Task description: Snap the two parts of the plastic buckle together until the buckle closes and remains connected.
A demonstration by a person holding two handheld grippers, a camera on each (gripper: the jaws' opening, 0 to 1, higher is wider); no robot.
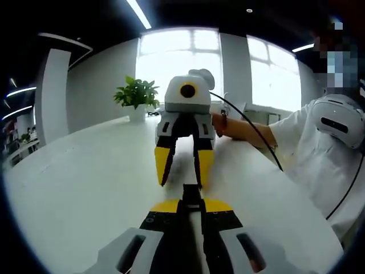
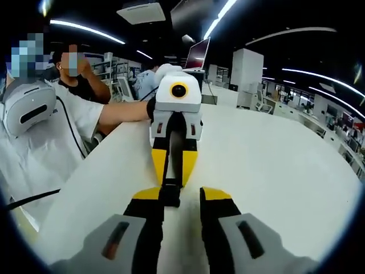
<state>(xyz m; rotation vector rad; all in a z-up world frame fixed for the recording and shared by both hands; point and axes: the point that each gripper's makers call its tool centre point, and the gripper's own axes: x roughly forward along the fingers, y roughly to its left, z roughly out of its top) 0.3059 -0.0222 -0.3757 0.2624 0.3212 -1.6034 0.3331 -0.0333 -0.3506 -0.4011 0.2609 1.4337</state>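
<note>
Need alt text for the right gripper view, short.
Two yellow-tipped grippers meet nose to nose over a white table, a black buckle between them: the right gripper below, the left gripper opposite. A person in white sits at left.

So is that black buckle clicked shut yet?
Cannot tell: the buckle sits pinched at the left claw tips, its joint too small and dark to see.

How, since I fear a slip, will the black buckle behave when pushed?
The black buckle looks small and thin, so it is probably light and stiff. Its plastic looks smooth; pinched at the left claw tips, it may slip or twist under an off-centre push.
</note>
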